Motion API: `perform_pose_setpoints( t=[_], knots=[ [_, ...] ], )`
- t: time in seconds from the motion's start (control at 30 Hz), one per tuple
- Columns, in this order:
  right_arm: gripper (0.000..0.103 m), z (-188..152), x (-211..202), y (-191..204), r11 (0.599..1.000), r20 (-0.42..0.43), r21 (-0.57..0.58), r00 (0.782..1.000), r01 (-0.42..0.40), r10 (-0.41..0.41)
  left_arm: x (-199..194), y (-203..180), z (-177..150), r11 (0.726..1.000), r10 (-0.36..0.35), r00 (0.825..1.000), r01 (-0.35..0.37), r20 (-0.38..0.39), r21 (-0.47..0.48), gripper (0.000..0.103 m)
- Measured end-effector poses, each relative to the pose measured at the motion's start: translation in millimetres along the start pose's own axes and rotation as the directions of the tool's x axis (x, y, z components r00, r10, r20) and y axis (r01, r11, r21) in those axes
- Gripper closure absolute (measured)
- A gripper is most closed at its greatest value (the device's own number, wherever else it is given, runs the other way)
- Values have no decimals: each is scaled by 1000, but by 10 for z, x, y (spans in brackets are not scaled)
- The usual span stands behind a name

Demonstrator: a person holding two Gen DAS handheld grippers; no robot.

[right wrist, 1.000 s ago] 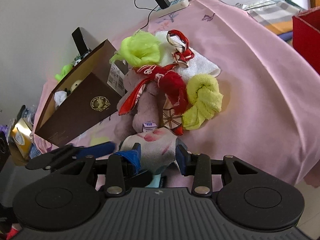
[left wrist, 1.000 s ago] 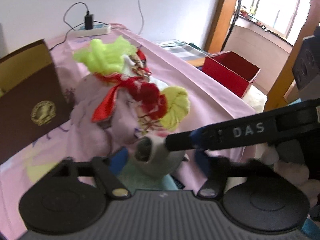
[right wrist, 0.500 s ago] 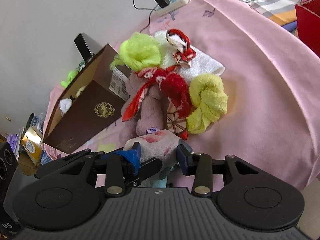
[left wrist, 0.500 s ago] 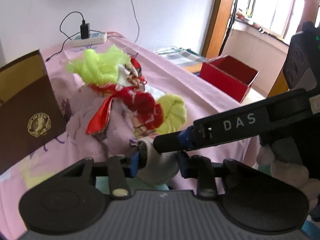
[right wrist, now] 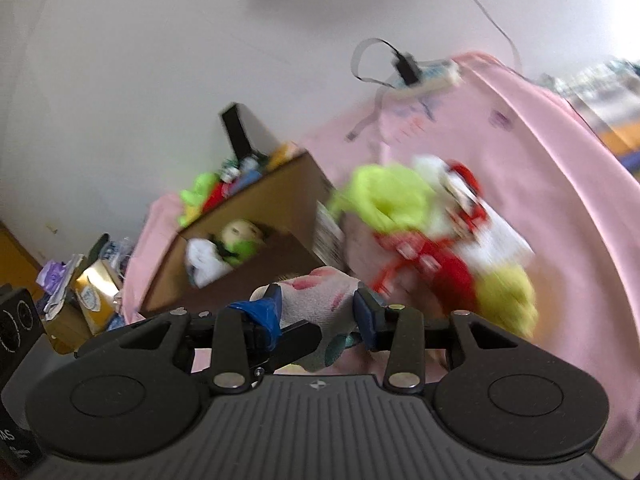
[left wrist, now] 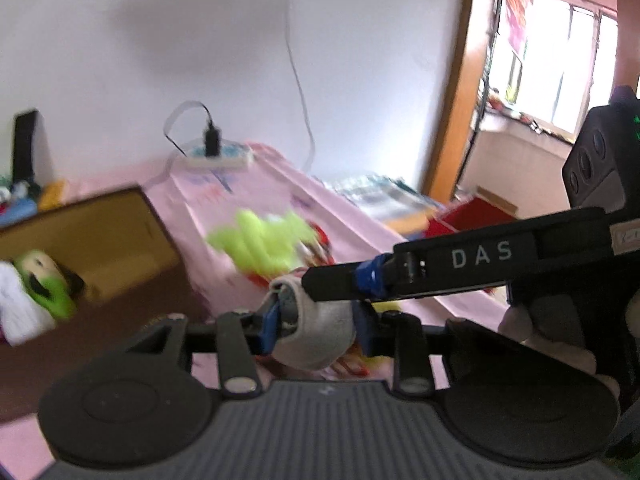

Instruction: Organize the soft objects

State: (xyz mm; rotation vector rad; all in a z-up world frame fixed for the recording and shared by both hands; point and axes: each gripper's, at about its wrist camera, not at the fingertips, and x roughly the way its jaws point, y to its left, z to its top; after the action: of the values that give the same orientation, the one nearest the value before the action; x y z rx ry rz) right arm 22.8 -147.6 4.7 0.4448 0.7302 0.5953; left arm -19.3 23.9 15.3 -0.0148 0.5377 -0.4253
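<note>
Both grippers clench 1 rolled sock, lower centre of each frame. Left gripper [left wrist: 316, 326], whose jaws have just been closing, grips its grey end [left wrist: 320, 336]; right gripper [right wrist: 318, 312] grips the pink-blotched end [right wrist: 316, 296]. Brown box [right wrist: 280, 216] centre left, blurred soft pile [right wrist: 432, 240] at right on pink cloth [right wrist: 560, 184].

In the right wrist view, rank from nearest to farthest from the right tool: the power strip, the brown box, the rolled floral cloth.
1. Rolled floral cloth: between the right tool's fingers.
2. Brown box: just beyond, up and to the left, open with soft toys inside.
3. Power strip: far end of the pink bedcover, by the wall.
</note>
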Motion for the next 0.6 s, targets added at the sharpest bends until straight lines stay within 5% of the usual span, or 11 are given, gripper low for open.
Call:
perform_pose_setpoints(
  t=[0.3,0.6],
  knots=[
    [79,511,601,473,984,24,-158,996,-80,85,-89,690,382,995,93,992,-90,86,-41,73],
    [79,715,1351,601,978,-42,-203,998,-51,44,317,1448,506,976,124,992,-120,12,-183,73]
  ],
)
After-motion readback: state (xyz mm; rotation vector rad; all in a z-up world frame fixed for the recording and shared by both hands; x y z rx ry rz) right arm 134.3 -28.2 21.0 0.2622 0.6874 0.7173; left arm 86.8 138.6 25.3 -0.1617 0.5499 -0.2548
